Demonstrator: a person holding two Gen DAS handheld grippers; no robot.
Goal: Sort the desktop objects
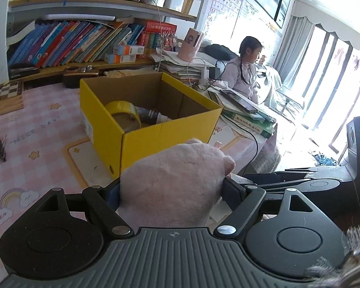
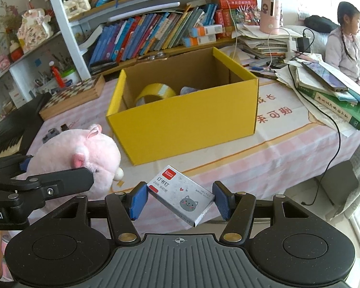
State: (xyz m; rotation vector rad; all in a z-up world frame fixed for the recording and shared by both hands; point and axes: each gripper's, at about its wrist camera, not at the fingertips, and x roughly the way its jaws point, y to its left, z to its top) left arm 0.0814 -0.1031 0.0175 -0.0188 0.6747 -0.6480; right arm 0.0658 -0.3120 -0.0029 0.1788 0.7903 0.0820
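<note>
I am holding a soft pink plush pig toy [image 1: 175, 182] in my left gripper [image 1: 171, 192], its black fingers pressing into the fur on both sides, at the lower centre of the left wrist view. In the right wrist view the same toy is sitting at the lower left, with the left gripper's black finger lying across its face.

My right gripper [image 2: 180, 200] is clamping a small grey cardboard staple box with a cartoon cat face and a red corner label [image 2: 181, 192]. The blue pads [image 2: 138, 200] are touching its two ends, and the box is lying tilted between them, at the lower centre of that view.

An open yellow cardboard box with a brown inside [image 2: 184, 117] is standing on the pink checked tablecloth [image 2: 288, 148], in the middle of both views, just beyond the toy. Inside it a roll of yellow tape [image 2: 156, 93] is leaning near the left wall, and a dark cylindrical thing with a white end [image 1: 153, 116] is lying beside it.

A wooden chessboard box [image 2: 74, 96] is resting at the left of the table. A stack of books and papers [image 2: 333, 96] is piled at the right, with a black cable [image 2: 333, 144] trailing over the edge. A person in a pale jacket [image 2: 345, 45] is sitting at the upper right.
</note>
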